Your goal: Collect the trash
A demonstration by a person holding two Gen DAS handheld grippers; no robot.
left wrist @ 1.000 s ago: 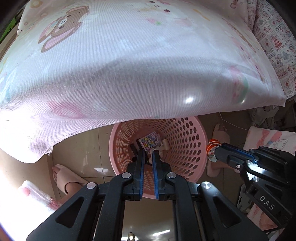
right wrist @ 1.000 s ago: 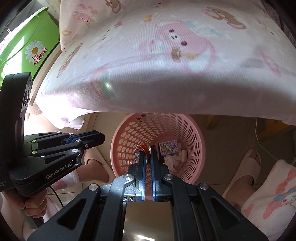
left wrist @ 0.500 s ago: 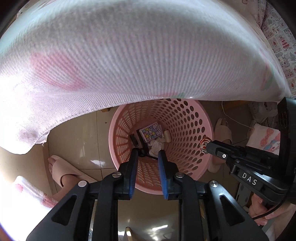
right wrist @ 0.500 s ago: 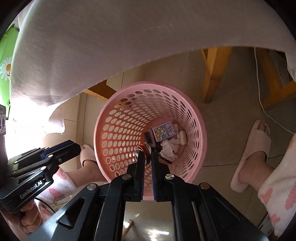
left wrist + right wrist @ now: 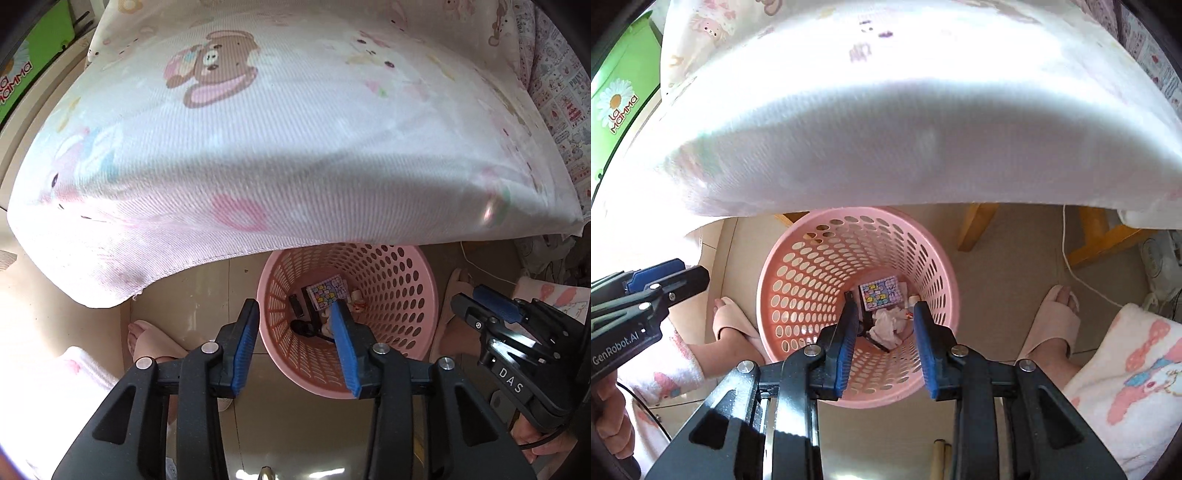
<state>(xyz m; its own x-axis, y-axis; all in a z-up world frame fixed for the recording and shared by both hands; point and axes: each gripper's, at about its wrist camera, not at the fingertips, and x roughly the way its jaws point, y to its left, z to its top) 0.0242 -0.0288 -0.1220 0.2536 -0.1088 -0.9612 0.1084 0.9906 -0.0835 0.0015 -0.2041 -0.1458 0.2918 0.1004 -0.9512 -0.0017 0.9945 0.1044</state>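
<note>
Above a pink perforated basket (image 5: 798,295) on a tiled floor, the left hand-held gripper (image 5: 295,308) and the right hand-held gripper (image 5: 884,301) both point steeply downward, their blue-padded jaws having just been opening and now standing apart with nothing between them. Seen past the right one's fingers, the trash lies at the bottom of the basket: a small printed card (image 5: 880,292) with a colourful pattern, a crumpled pinkish-white tissue (image 5: 888,326) just beside it, and a dark strip (image 5: 873,339) under the tissue. The left wrist view shows the same card (image 5: 328,293) near the basket's far wall, with small dark pieces (image 5: 296,306) beside it. A person's feet in pale slippers (image 5: 1054,319) stand on either side of the basket. A cartoon-printed cloth (image 5: 295,129) on the bed overhangs the basket's far rim, and wooden legs (image 5: 975,225) show beneath it. A green box (image 5: 617,99) stands at upper left.
</note>
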